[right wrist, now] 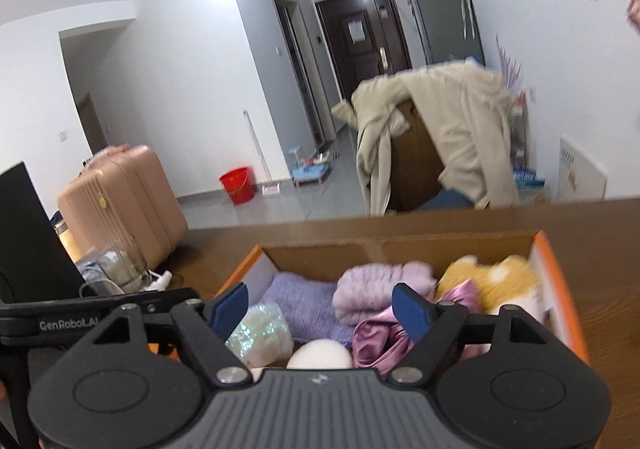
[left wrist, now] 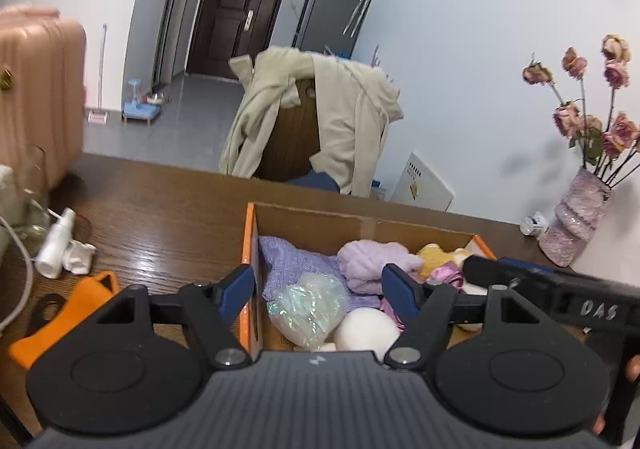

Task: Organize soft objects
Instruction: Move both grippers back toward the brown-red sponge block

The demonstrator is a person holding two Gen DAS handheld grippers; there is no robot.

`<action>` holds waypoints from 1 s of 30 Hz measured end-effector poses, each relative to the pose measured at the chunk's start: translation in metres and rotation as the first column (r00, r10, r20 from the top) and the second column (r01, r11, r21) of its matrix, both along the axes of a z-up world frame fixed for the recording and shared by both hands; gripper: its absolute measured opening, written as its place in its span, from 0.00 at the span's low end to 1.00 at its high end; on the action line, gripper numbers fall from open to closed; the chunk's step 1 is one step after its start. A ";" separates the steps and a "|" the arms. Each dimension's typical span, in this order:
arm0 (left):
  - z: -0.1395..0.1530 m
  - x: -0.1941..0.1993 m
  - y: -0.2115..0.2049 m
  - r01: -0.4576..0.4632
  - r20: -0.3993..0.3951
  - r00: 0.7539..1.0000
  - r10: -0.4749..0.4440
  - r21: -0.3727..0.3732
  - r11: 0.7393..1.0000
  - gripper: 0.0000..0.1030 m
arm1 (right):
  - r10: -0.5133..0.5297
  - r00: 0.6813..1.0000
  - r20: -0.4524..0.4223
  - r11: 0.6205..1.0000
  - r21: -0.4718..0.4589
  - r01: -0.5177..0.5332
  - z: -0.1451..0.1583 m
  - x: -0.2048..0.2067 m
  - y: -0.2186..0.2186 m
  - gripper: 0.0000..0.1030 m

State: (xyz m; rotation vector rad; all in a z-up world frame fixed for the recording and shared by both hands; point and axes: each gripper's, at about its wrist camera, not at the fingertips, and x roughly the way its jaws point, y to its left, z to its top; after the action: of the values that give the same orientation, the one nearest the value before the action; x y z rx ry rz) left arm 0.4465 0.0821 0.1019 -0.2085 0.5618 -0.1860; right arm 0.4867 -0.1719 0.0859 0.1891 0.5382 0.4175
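Observation:
An orange-edged cardboard box on the brown table holds soft things: a lilac knit cloth, a fluffy lilac bundle, a yellow plush, a shiny pink bow, an iridescent bag and a white ball. My left gripper hovers open over the box's near left part, nothing between its blue pads. My right gripper is open above the box's near side, empty. The right gripper's body shows in the left wrist view.
On the table left of the box lie a white spray bottle, a crumpled white wad and an orange tool. A pink vase of dried roses stands at the right by the wall. A chair draped with a beige coat is behind the table.

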 end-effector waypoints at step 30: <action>-0.043 -0.350 -0.031 0.000 0.247 0.968 -0.048 0.188 0.982 0.83 | 0.004 0.975 0.222 0.990 -0.139 0.028 -0.032 -0.353 -0.071 0.92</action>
State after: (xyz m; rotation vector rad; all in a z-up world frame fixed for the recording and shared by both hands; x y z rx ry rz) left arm 0.0960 0.0516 0.0587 0.0058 0.3268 -0.1789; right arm 0.1335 -0.2424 0.0540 0.0082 0.3449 0.3815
